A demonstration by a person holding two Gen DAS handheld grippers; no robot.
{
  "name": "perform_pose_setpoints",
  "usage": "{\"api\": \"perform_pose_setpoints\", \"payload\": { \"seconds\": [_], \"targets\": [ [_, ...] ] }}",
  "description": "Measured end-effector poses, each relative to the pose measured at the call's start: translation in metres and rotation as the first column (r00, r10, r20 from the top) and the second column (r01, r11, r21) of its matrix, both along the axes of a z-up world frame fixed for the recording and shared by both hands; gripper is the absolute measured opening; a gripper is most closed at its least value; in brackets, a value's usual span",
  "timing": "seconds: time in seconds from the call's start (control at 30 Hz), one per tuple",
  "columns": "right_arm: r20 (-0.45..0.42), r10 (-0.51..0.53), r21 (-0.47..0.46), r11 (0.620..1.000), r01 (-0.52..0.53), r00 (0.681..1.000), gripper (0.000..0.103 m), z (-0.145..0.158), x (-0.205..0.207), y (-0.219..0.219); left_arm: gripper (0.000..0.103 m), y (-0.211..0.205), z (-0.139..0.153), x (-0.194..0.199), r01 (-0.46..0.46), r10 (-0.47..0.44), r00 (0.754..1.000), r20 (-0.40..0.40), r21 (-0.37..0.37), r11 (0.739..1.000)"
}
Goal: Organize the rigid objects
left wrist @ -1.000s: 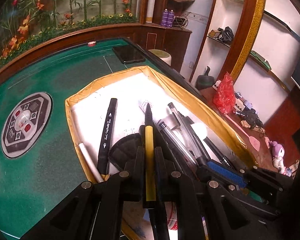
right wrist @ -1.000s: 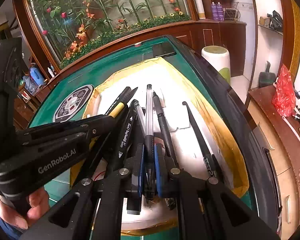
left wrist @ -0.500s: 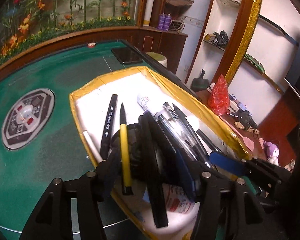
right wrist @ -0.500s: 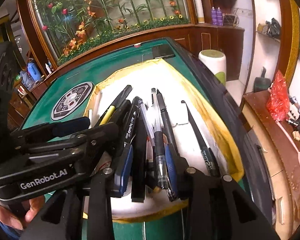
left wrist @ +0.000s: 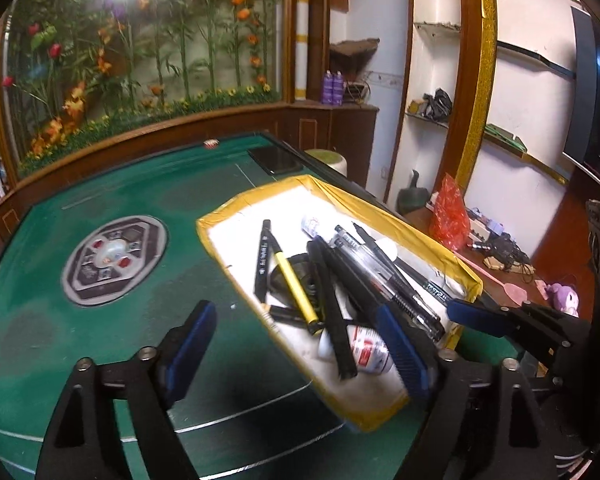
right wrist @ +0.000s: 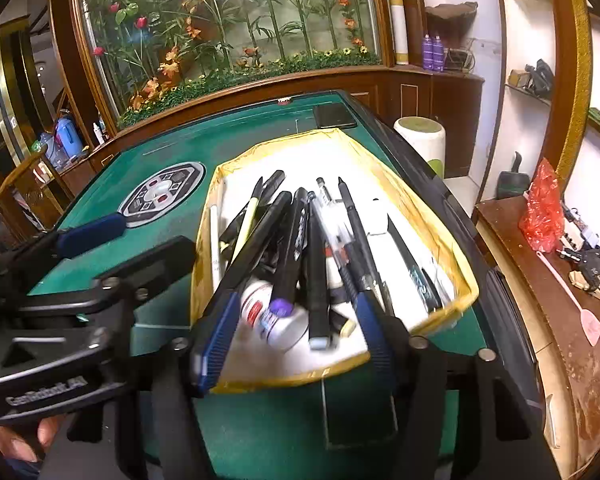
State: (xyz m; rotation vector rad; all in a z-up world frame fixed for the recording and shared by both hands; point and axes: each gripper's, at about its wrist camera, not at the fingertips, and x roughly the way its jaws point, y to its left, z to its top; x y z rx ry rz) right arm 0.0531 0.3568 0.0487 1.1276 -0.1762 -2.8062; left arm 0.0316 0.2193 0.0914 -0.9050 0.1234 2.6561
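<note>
A white tray with a yellow rim (left wrist: 380, 208) (right wrist: 420, 208) lies on the green table and holds several pens and markers. Among them are a yellow pen (left wrist: 296, 284) (right wrist: 248, 216), a clear pen (left wrist: 380, 268) (right wrist: 332, 232), a black marker (left wrist: 263, 256) and a white bottle (left wrist: 368, 350) (right wrist: 268, 312). My left gripper (left wrist: 294, 312) hangs back over the tray's near left corner, jaws opening wide, nothing gripped. My right gripper (right wrist: 296, 300) hovers over the tray's near end, jaws opening; the pens lie below, none pressed.
A black phone (left wrist: 276, 160) (right wrist: 334, 116) lies beyond the tray. A round control panel (left wrist: 114, 254) (right wrist: 162, 194) sits in the table's middle. A white stool (right wrist: 420, 136) and a side counter with a red bag (right wrist: 542, 208) stand right of the table. A hand (right wrist: 20, 440) holds the left gripper.
The left gripper let go of the yellow pen and the right gripper of the clear pen. Both pens now lie in the tray, and both grippers opened and drew back and upward.
</note>
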Motion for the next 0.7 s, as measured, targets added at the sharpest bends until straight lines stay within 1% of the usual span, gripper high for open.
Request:
{"api": "perform_pose_setpoints", "payload": {
  "seconds": [0.03, 0.07, 0.1, 0.13, 0.2, 0.27, 0.37, 0.43, 0.5, 0.6, 0.63, 0.7],
  "targets": [
    [-0.004, -0.007, 0.007, 1.000, 0.007, 1.000, 0.066, -0.001, 0.004, -0.002, 0.098, -0.005, 0.000, 0.007, -0.020, 0.020, 0.999, -0.025, -0.001, 1.000],
    [-0.011, -0.014, 0.015, 1.000, 0.014, 1.000, 0.068, -0.002, 0.008, -0.003, 0.100, -0.008, 0.000, 0.012, -0.038, 0.038, 0.998, -0.042, 0.002, 0.999],
    [-0.021, -0.027, 0.033, 0.999, 0.027, 0.999, 0.072, -0.004, 0.013, -0.005, 0.102, -0.014, -0.001, 0.017, -0.052, 0.053, 0.997, -0.053, 0.013, 0.999],
    [-0.029, -0.039, 0.048, 0.998, 0.040, 0.999, 0.077, -0.005, 0.017, -0.007, 0.102, -0.019, -0.002, 0.022, -0.062, 0.063, 0.996, -0.059, 0.026, 0.998],
    [-0.042, -0.066, 0.063, 0.996, 0.069, 0.997, 0.080, -0.009, 0.024, -0.009, 0.102, -0.029, -0.006, 0.030, -0.095, 0.096, 0.994, -0.059, 0.028, 0.995],
    [-0.055, -0.110, 0.068, 0.991, 0.114, 0.992, 0.082, -0.011, 0.031, -0.005, 0.102, -0.035, -0.007, 0.033, -0.105, 0.105, 0.993, -0.055, 0.010, 0.994],
    [-0.092, -0.174, 0.061, 0.982, 0.180, 0.980, 0.083, -0.008, 0.039, 0.003, 0.102, -0.040, -0.006, 0.038, -0.112, 0.108, 0.993, -0.054, -0.074, 0.991],
    [-0.131, -0.203, 0.053, 0.976, 0.211, 0.970, 0.087, -0.003, 0.046, 0.005, 0.102, -0.042, -0.004, 0.044, -0.134, 0.126, 0.989, -0.073, -0.117, 0.984],
    [-0.159, -0.221, 0.036, 0.973, 0.229, 0.962, 0.089, 0.001, 0.049, 0.007, 0.102, -0.046, -0.002, 0.048, -0.145, 0.135, 0.987, -0.088, -0.122, 0.982],
    [-0.187, -0.221, 0.012, 0.974, 0.227, 0.957, 0.089, 0.007, 0.052, 0.008, 0.102, -0.048, 0.000, 0.053, -0.137, 0.123, 0.986, -0.115, -0.124, 0.983],
    [-0.191, -0.222, 0.011, 0.974, 0.228, 0.956, 0.089, 0.007, 0.052, 0.007, 0.102, -0.048, 0.000, 0.053, -0.137, 0.122, 0.986, -0.118, -0.130, 0.982],
    [-0.182, -0.217, 0.005, 0.975, 0.222, 0.959, 0.089, 0.005, 0.051, 0.008, 0.102, -0.046, -0.001, 0.052, -0.108, 0.093, 0.990, -0.109, -0.148, 0.983]
  ]
}}
